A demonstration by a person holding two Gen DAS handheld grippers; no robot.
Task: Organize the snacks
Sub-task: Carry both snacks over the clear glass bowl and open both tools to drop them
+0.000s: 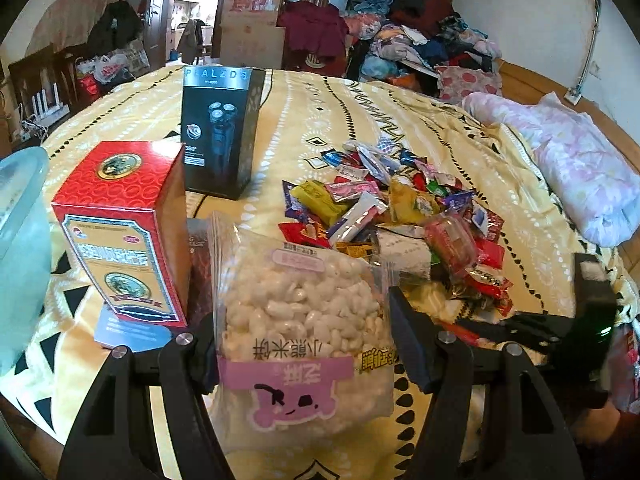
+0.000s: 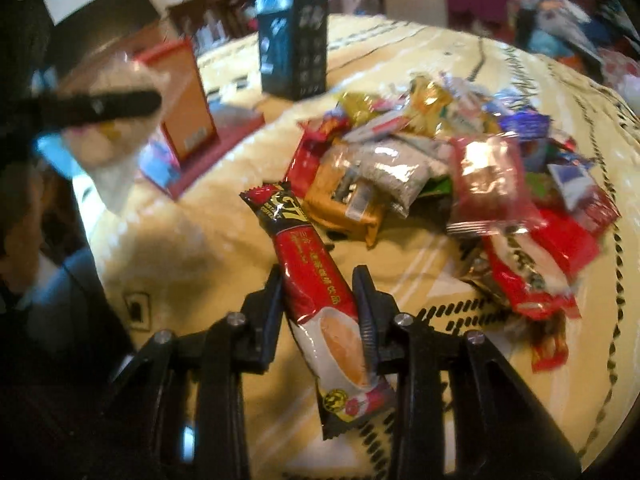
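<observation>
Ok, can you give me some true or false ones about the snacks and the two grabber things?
1. The left gripper holds a bag of white puffed rice snacks between its jaws. True.
2. The right gripper is empty. False: its jaws are closed on a long red coffee stick packet.
3. The red box lies flat on its side. False: it stands upright on the yellow patterned blanket.
4. A black shaver box stands behind the red box. True.
5. The pile of small wrapped snacks is inside a bowl. False: it lies loose on the blanket.
</observation>
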